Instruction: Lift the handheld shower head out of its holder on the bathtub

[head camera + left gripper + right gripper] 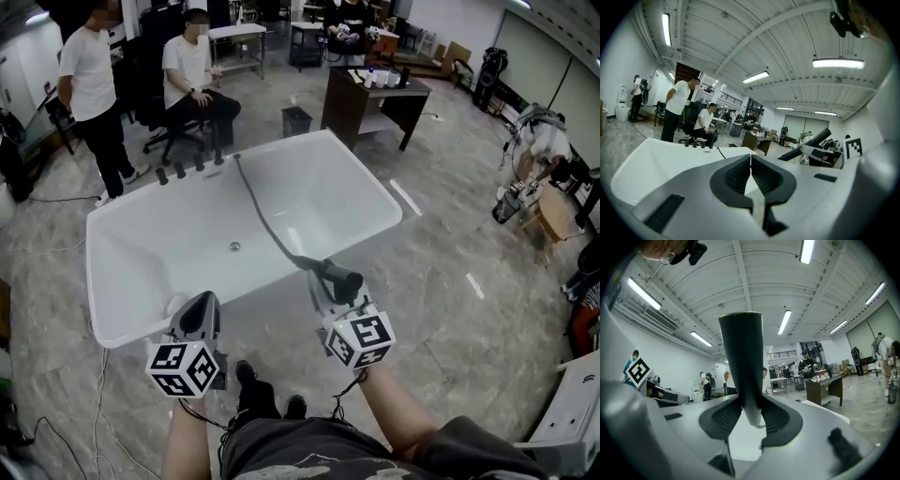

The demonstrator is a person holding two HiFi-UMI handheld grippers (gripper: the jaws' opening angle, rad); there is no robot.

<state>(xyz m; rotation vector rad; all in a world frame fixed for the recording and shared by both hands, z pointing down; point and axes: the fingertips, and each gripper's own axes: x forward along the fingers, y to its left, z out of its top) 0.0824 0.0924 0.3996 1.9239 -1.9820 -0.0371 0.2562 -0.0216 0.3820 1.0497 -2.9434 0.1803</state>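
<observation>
The dark handheld shower head [337, 277] hangs just over the near rim of the white bathtub [375, 178], and its grey hose [267, 220] trails back across the basin to the far rim. My right gripper [328, 292] is shut on it. In the right gripper view its dark handle [743, 362] stands upright between the pads of that gripper [751, 416]. My left gripper [197, 316] hovers at the near rim to the left, shut and holding nothing, with its jaws [751, 161] meeting at the tips. The left gripper view shows the shower head [811, 143] to its right.
Dark tap fittings [187, 171] stand on the tub's far rim. Behind it a person stands [94, 84] and another sits on a chair [192, 80]. A dark desk [370, 103] and a small bin [296, 120] stand further back. Cables lie on the floor at the near left.
</observation>
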